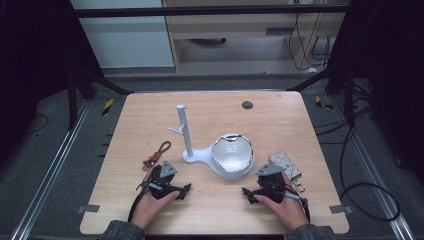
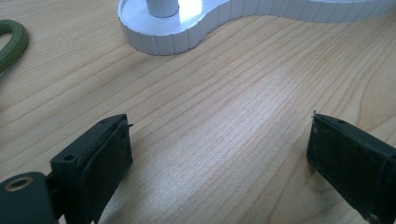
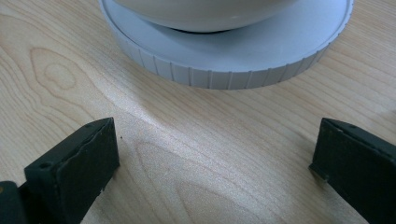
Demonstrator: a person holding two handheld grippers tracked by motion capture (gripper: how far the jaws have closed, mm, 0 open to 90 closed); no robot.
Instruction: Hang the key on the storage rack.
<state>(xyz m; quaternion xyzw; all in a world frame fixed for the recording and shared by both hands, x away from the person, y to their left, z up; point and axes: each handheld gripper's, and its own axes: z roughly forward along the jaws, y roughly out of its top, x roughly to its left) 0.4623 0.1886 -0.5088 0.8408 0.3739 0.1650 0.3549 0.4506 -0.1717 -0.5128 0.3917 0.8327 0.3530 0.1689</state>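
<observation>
The table [image 1: 280, 120] is light wood with wavy grain lines, and a small dark round spot [image 1: 247, 105] sits near its far edge. Around it the floor [image 1: 50, 145] is grey, with black cables [image 1: 365, 200] on the right.

A white stand [image 1: 192, 155] with a tall post [image 1: 183, 127] is in the middle. A white bowl [image 1: 231, 154] sits on its round end. A green rope loop [image 1: 161, 149] lies to the left. A grey patterned pouch [image 1: 285, 162] lies to the right.

The left tool [image 1: 172, 192] rests on the table near the stand, wide open, holding nothing. The right tool [image 1: 255, 194] rests just in front of the bowl, wide open too.
</observation>
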